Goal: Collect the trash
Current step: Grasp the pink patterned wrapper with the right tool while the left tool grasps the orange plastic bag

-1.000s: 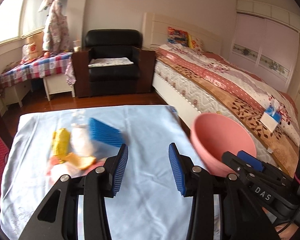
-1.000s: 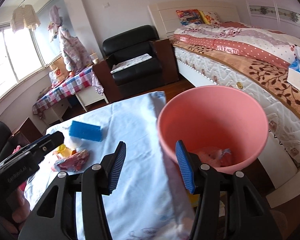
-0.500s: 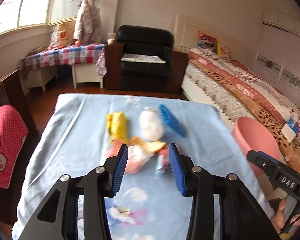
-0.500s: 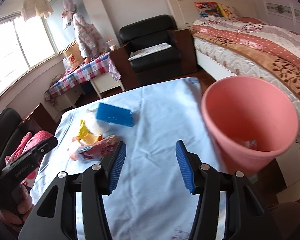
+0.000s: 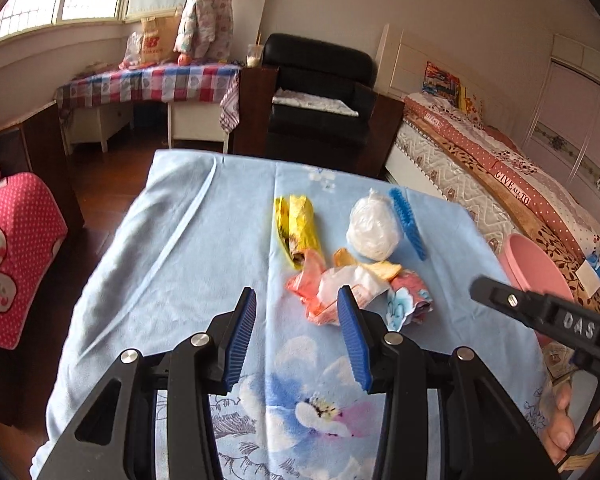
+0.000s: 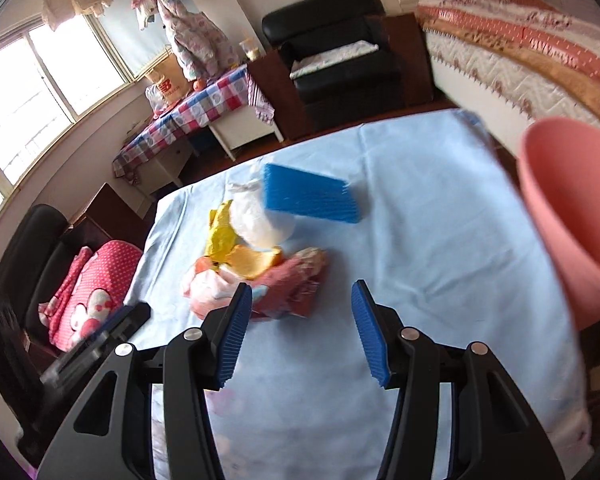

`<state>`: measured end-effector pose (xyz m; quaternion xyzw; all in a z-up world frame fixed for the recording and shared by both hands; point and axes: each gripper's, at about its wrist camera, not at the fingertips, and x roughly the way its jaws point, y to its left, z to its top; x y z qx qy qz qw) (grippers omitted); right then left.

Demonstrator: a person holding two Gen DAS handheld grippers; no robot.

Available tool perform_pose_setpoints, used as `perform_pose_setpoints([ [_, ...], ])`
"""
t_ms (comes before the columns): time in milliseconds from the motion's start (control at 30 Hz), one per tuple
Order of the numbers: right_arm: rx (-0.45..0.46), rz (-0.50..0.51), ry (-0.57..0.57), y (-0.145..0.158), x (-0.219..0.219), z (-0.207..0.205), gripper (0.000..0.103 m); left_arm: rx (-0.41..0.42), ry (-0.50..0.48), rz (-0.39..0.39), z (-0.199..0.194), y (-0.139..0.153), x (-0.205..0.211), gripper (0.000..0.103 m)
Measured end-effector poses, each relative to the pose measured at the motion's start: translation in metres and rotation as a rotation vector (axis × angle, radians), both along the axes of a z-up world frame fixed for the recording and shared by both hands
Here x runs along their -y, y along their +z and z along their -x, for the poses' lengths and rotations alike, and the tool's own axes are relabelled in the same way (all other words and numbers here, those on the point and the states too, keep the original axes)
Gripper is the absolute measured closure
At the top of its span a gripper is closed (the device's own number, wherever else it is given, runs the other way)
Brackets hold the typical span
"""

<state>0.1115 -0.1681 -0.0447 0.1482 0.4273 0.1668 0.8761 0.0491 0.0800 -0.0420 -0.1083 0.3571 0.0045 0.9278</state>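
Note:
A pile of trash lies on the table's light blue floral cloth (image 5: 180,264). It holds a yellow wrapper (image 5: 298,226), a white plastic bundle (image 5: 374,226), a blue bristled pad (image 5: 408,224), orange peel (image 5: 380,269), a pink-and-white wrapper (image 5: 328,292) and a red floral wrapper (image 5: 410,304). My left gripper (image 5: 297,300) hovers open just short of the pink-and-white wrapper, nothing between its pads. My right gripper (image 6: 301,292) is open and empty, its left pad close to the red wrapper (image 6: 296,284). The pink bin (image 6: 568,208) stands off the table's right edge.
The black frame of the right gripper (image 5: 540,312) and the hand holding it (image 5: 564,428) reach in from the right. A bed (image 5: 500,168) runs behind the bin. A black armchair (image 5: 320,92) and a checked side table (image 5: 148,84) stand beyond the table, a pink-cushioned chair (image 5: 12,248) on the left.
Both grippers have swung left, away from the pink bin and toward the trash pile, and dropped a little. The bin has slid to the right edge of both views. The jaws stay as they were.

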Motion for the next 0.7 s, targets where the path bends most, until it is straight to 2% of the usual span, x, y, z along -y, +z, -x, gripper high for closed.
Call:
perform_pose_setpoints([
  [133,-0.061,-0.023,-0.006,-0.009,-0.017,-0.016,0.05,-0.026,-0.002,0.022,-0.005,-0.008,-0.004,0.062],
  [433,-0.155,0.008,-0.011,-0.04,-0.035,-0.034,0.051,-0.079,-0.007,0.106,-0.027,-0.022,-0.003,0.059],
  [500,-0.142,0.018,0.0,-0.041,-0.033,-0.032,0.06,-0.094,-0.012,0.121,-0.033,-0.025,0.0,0.059],
  [567,-0.142,0.03,0.015,-0.042,-0.031,-0.031,0.075,-0.099,-0.013,0.129,-0.037,-0.027,0.002,0.057],
  [700,-0.124,0.048,0.031,-0.04,-0.023,-0.027,0.084,-0.106,-0.001,0.159,-0.049,-0.029,0.003,0.051],
])
